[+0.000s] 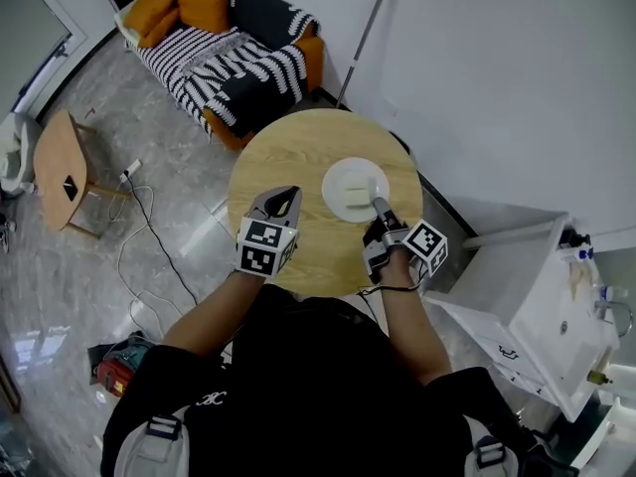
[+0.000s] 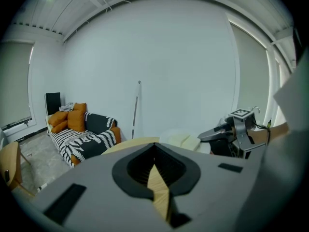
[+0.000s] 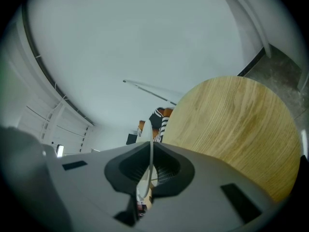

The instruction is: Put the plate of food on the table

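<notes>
A white plate with pale slices of food lies on the round wooden table, right of its middle. My right gripper comes from the near side and is shut on the plate's near rim. That rim shows edge-on as a thin white line between the jaws of the right gripper. My left gripper hovers over the table left of the plate, shut and holding nothing. In the left gripper view, the plate and the right gripper appear beyond the left gripper.
A striped sofa with orange cushions stands beyond the table. A small wooden side table and floor cables are at left. A white cabinet stands close on the right. A thin pole leans on the wall.
</notes>
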